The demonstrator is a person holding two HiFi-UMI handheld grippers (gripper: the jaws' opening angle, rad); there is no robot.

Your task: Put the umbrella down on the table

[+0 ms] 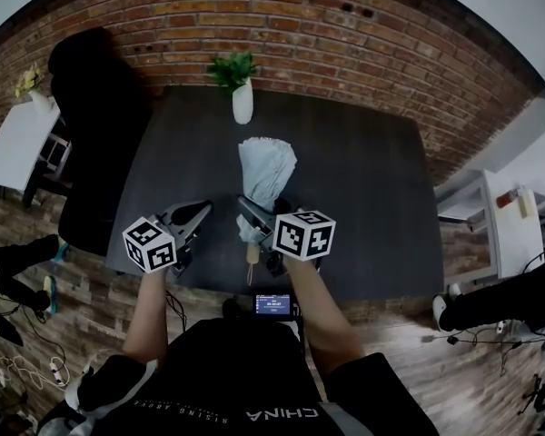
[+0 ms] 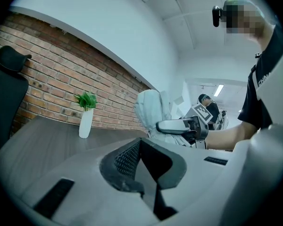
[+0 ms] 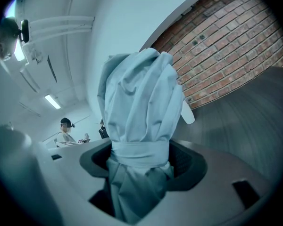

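The folded pale blue umbrella point(image 1: 266, 171) is held over the near half of the dark table point(image 1: 372, 180). Its bunched canopy points away from me and its wooden handle point(image 1: 252, 254) points toward me. My right gripper point(image 1: 254, 225) is shut on it at the strap band, and the cloth point(image 3: 139, 102) fills the space between the jaws in the right gripper view. My left gripper point(image 1: 195, 213) hovers just left of the umbrella, shut, with nothing in it point(image 2: 140, 145). From the left gripper view I see the umbrella point(image 2: 148, 109) and the right gripper point(image 2: 179, 126) side-on.
A white vase with a green plant point(image 1: 242, 98) stands at the table's far edge by the brick wall. A black chair point(image 1: 91, 134) sits at the table's left, a small white table point(image 1: 14, 143) beyond it, white shelves point(image 1: 490, 207) to the right. Another person point(image 3: 65, 133) stands far off.
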